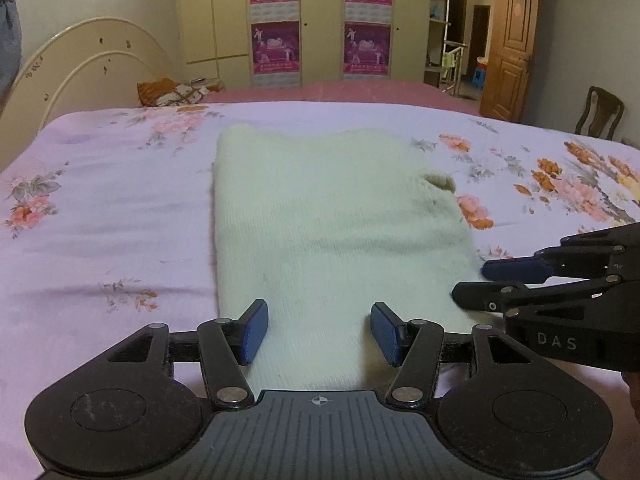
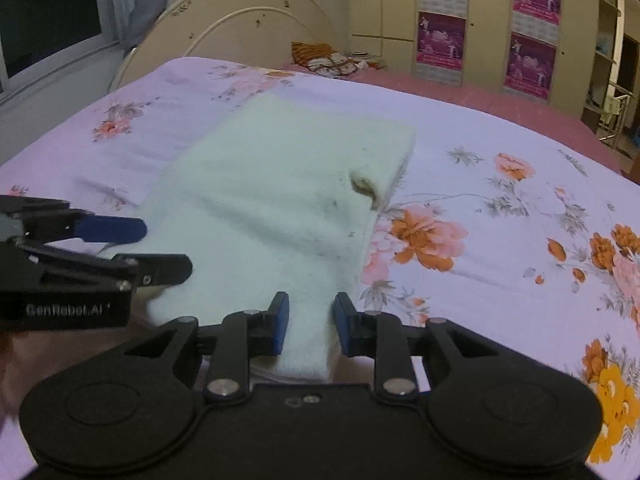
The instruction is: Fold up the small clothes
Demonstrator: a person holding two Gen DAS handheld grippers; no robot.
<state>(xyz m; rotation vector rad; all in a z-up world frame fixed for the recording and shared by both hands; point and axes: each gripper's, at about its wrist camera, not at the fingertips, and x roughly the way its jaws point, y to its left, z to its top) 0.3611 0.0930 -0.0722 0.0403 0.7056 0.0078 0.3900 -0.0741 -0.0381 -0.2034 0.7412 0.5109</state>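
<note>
A pale cream knitted garment (image 1: 332,216) lies flat and folded into a long rectangle on the bed; it also shows in the right wrist view (image 2: 276,200). A small brown-edged flap (image 2: 366,186) sticks up on its right side. My left gripper (image 1: 319,332) is open, its blue pads astride the garment's near edge, low over it. My right gripper (image 2: 308,322) is open, its pads either side of the garment's near right corner. The right gripper also shows in the left wrist view (image 1: 480,282), at the garment's right edge. The left gripper appears in the right wrist view (image 2: 156,248).
The bed has a lilac floral sheet (image 1: 100,208) and a cream headboard (image 1: 80,68) at the left. An orange patterned pillow (image 1: 172,92) lies beyond. Wardrobes with purple posters (image 1: 276,20), a wooden door (image 1: 512,40) and a chair (image 1: 600,114) stand behind.
</note>
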